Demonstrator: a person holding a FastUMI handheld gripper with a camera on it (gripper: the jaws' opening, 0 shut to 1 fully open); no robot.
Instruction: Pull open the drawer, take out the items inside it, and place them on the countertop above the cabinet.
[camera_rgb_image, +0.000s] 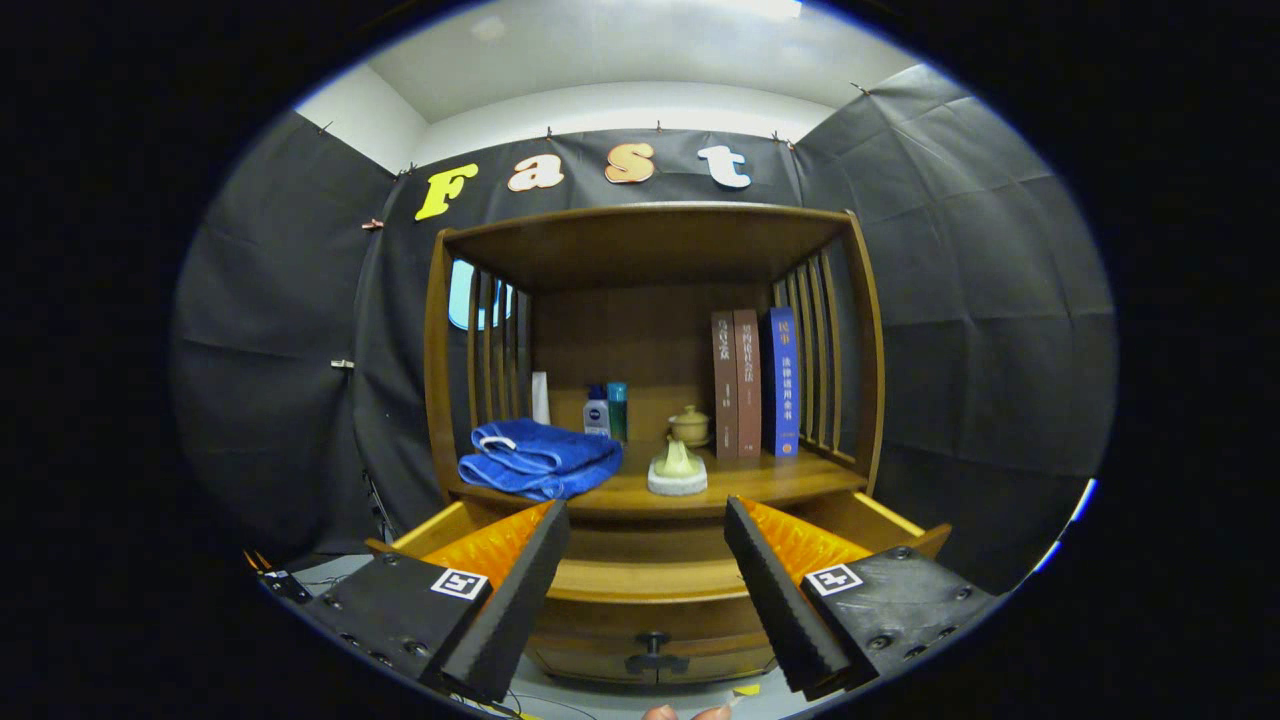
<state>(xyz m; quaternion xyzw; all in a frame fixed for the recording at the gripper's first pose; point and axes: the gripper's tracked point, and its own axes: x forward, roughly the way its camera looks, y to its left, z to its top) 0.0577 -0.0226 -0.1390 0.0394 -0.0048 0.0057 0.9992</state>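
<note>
I have the tool hanging with its fingers spread wide and nothing between them, just above the pulled-out drawer, whose dark handle sits below. Beyond the fingers, on the counter, lie a folded blue towel and a small pale figure on a white base. Further back stand two small bottles, a lidded jar and three upright books (against the right slats).

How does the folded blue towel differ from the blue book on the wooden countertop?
The folded blue towel lies flat and soft near the countertop's front, beyond one finger; the blue book stands upright and stiff by the slatted side, next to two brown books. The towel is wide and low, the book narrow and tall. Both are blue and rest on the wooden countertop.
</note>
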